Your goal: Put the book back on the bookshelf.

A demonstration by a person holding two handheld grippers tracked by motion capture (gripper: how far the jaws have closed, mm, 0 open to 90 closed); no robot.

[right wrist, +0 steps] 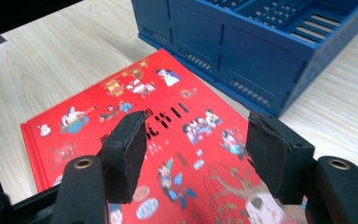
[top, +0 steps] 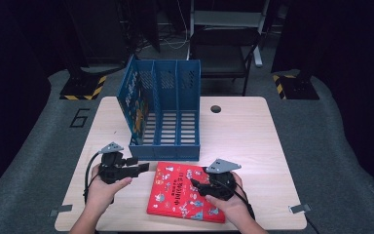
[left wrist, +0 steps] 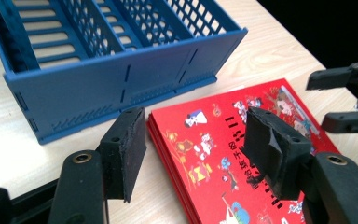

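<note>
Two pairs of black fingers stand spread and hold nothing: those of the left gripper [top: 139, 165] hang just off the left edge of the red book [top: 187, 192], those of the right gripper [top: 198, 185] over its cover; the book lies flat on the tabletop [top: 253, 131], just in front of the blue file rack [top: 168, 109]. One more book [top: 134, 100] leans upright in the rack's leftmost compartment.
</note>
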